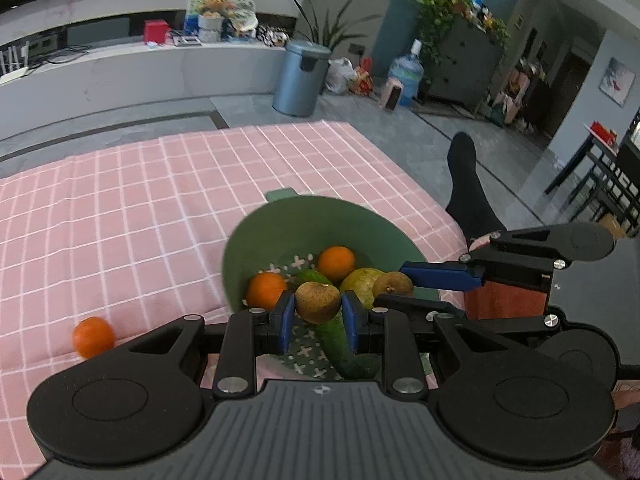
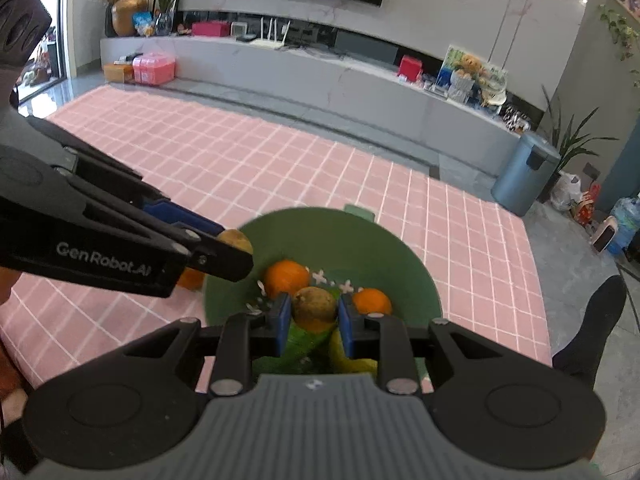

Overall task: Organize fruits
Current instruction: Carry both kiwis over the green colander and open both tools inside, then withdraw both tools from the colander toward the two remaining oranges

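A green bowl (image 1: 280,232) sits on the pink checked cloth and holds two oranges (image 1: 336,263), a green cucumber (image 1: 344,340), a yellow-green pear (image 1: 362,282) and more. My left gripper (image 1: 318,312) is shut on a brown kiwi-like fruit (image 1: 318,302) over the bowl's near rim. My right gripper (image 2: 313,316) is shut on another brown fruit (image 2: 314,304) over the bowl (image 2: 312,232). The right gripper shows in the left view (image 1: 404,280) with its fruit (image 1: 393,285); the left gripper shows in the right view (image 2: 240,246).
One orange (image 1: 93,337) lies loose on the cloth (image 1: 120,220) left of the bowl. A person's black-socked foot (image 1: 466,184) rests beyond the cloth's right edge. A grey bin (image 1: 302,76) stands on the floor behind.
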{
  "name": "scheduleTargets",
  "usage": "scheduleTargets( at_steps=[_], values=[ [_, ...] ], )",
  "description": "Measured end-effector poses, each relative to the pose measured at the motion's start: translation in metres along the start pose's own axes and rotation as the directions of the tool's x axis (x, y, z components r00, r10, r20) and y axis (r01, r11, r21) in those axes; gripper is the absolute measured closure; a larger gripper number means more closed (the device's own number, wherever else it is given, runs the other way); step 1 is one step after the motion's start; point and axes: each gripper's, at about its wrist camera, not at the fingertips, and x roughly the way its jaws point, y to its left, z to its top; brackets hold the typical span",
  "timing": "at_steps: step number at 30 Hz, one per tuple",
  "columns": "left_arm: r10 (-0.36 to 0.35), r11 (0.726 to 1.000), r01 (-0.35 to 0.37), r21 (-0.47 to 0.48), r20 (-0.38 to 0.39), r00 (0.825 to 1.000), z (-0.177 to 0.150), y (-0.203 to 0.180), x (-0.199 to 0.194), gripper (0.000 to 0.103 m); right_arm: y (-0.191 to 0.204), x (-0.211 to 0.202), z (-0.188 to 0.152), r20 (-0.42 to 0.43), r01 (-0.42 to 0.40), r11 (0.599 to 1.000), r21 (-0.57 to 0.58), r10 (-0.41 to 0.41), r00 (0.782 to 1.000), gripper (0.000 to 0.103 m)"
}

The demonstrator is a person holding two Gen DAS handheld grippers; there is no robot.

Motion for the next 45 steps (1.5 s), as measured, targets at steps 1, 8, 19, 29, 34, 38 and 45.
scheduleTargets(
  at_steps=[1, 8, 19, 29, 34, 38, 45],
  values=[
    [0.0, 1.0, 0.001, 0.008, -0.015, 1.0, 0.001, -0.001, 0.007, 0.075, -0.004, 0.004, 0.0, -0.012, -0.008, 1.0, -0.001, 0.008, 1.0, 0.082],
    [0.007, 1.0, -0.007, 0.009, -0.083, 0.997, 0.005, 0.003, 0.038, 0.075, -0.021, 0.034, 0.001, -0.07, -0.026, 1.0, -0.004, 0.025, 0.997, 0.082],
    [0.013, 1.0, -0.009, 0.024, -0.143, 0.99, 0.005, 0.004, 0.065, 0.075, -0.029, 0.061, -0.003, -0.116, -0.031, 1.0, -0.007, 0.03, 0.993, 0.082],
    [0.025, 0.999, -0.021, 0.029, -0.145, 0.989, 0.004, 0.006, 0.067, 0.071, -0.023, 0.064, -0.004, -0.117, -0.024, 0.998, -0.062, 0.017, 0.993, 0.081],
    [0.013, 1.0, -0.012, 0.011, -0.119, 0.993, 0.005, 0.006, 0.059, 0.058, -0.019, 0.058, -0.004, -0.117, 0.002, 0.995, -0.096, -0.013, 0.993, 0.07],
    [0.013, 1.0, -0.013, 0.007, -0.088, 0.996, 0.008, 0.004, 0.046, 0.054, -0.014, 0.048, -0.001, -0.105, 0.021, 0.991, -0.13, -0.035, 0.994, 0.065],
    [0.039, 0.999, -0.038, 0.02, -0.032, 0.999, 0.008, 0.003, 0.016, 0.051, -0.005, 0.023, 0.004, -0.039, 0.083, 0.985, -0.149, -0.09, 0.995, 0.054]
  ],
)
